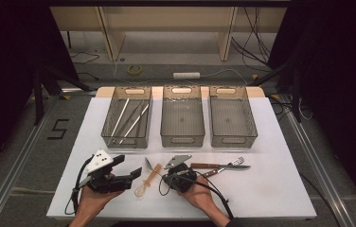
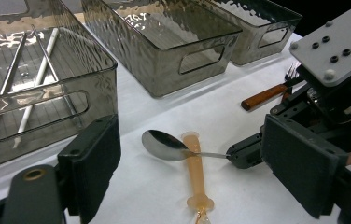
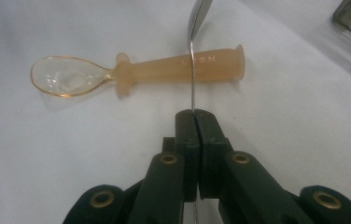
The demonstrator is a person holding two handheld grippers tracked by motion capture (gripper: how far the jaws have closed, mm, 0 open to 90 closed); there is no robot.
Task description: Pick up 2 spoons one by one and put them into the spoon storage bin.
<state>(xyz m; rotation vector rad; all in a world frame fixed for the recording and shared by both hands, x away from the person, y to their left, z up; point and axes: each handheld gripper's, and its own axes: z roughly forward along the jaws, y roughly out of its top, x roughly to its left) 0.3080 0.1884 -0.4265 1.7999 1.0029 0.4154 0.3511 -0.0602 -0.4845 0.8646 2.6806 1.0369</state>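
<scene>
A lab recording bay: black curtains [image 1: 5,52], loose floor cables [image 1: 254,33], metal frame rails [image 1: 17,156].

A polished, mirror-bright metal spoon [image 2: 164,144] is seen lying across a translucent amber plastic spoon [image 2: 196,173], seemingly matt. Beyond it, smoky textured plastic bins [image 2: 162,44] and a wooden-handled knife [image 2: 263,96] are seen.

Table [image 1: 280,184] – bins [image 1: 182,124], cutlery [image 1: 221,166].
</scene>
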